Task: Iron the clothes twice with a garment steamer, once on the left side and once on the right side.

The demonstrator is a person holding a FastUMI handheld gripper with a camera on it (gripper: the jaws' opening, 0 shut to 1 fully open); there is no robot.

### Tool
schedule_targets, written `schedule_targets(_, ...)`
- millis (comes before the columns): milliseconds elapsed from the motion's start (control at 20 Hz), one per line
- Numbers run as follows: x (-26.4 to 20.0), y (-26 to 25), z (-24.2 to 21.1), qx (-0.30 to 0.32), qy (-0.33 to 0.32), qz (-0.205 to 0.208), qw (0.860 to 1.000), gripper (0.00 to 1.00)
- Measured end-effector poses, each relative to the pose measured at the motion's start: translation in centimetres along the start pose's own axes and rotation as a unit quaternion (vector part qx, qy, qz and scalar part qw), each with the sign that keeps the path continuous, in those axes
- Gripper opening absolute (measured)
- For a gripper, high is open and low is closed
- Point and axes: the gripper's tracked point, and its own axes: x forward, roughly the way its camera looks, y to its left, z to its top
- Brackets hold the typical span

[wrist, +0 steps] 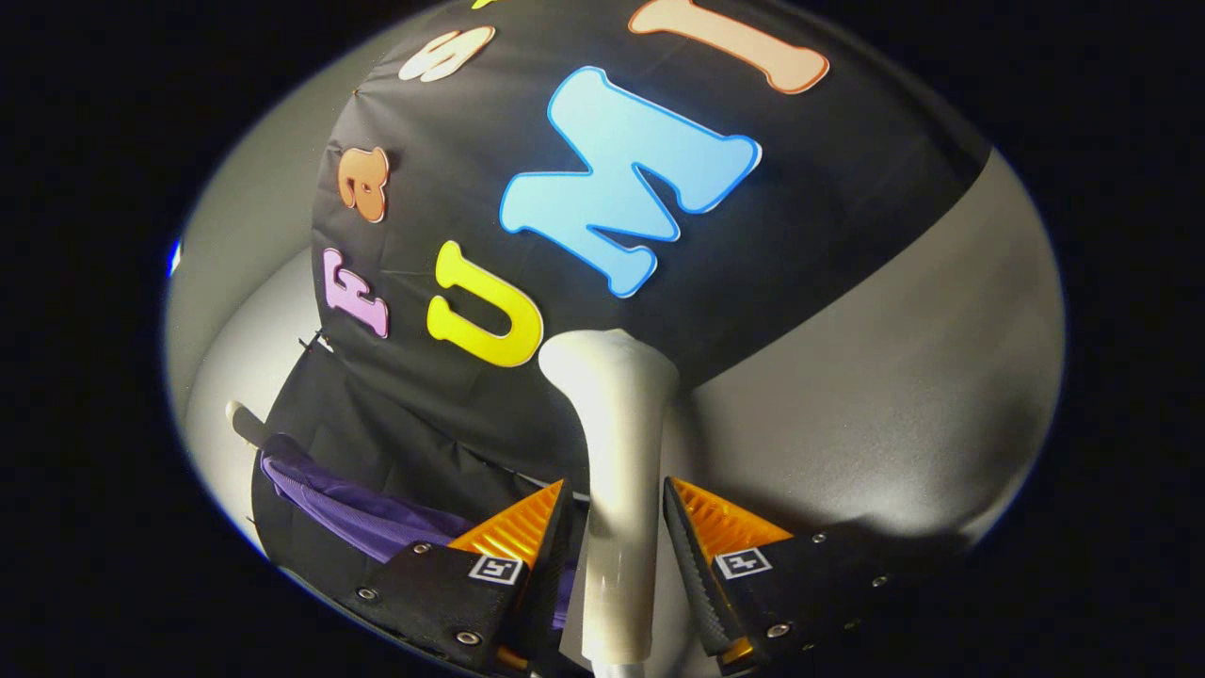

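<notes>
tongs (pixel 617 513) have the steamer (pixel 617 471) between the fingers; left one touches the handle, right one shows a thin gap, so can't tell if it's a firm clamp. looks like mid-handle hold w/ head pointing fwd, prob for sweeping along the cloth. handle is smooth white plastic, rounded, flaring into a blunt head. clothes (pixel 367 513) sit left of and beyond the fingers: purple fabric, soft folds, over a dark panel. behind that the black cloth wall (pixel 828 188), grey backdrop either side.
</notes>
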Motion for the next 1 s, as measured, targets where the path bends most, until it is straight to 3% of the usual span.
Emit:
schedule_targets(150,0.4,0.0,-1.0,0.007,0.018,0.009,1.0,0.6)
schedule_targets(250,0.6,0.1,-0.7,0.033,0.014,0.016,0.999,0.43)
schedule_targets(400,0.0,0.7,-1.7,0.026,0.013,0.022,0.999,0.35)
schedule_targets(650,-0.5,0.3,-1.6,-0.026,-0.039,-0.033,0.998,0.3)
schedule_targets(1000,-4.8,2.9,-5.8,-0.111,-0.073,-0.032,0.991,0.29)
